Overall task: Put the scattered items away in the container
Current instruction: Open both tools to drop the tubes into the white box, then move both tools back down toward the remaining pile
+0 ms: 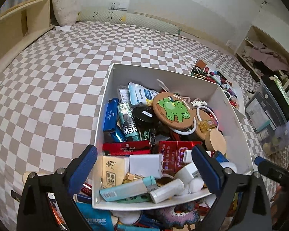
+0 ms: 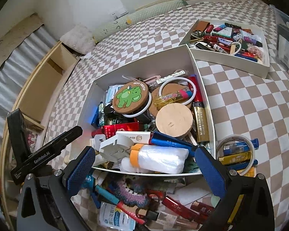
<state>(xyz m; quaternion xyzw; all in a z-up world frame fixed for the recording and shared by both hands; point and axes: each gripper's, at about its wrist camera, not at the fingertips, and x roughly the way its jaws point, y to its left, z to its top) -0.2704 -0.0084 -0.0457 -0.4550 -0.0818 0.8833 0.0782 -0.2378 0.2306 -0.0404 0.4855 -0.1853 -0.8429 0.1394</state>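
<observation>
- both the left gripper and right gripper are wide apart, holding nothing.
- pick one small thing, like the crochet ring, then drop it gently in the box.

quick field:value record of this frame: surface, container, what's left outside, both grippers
surface: checkered bedsheet
container: white box, piled nearly full; frog coaster on top
second box: smaller white box behind it, also holding items
left outside: tape roll ringing lighters beside the box; crochet piece and red tubes in front of it
left gripper: open, empty, over the near edge of the box
right gripper: open, empty, over the near edge of the box
</observation>
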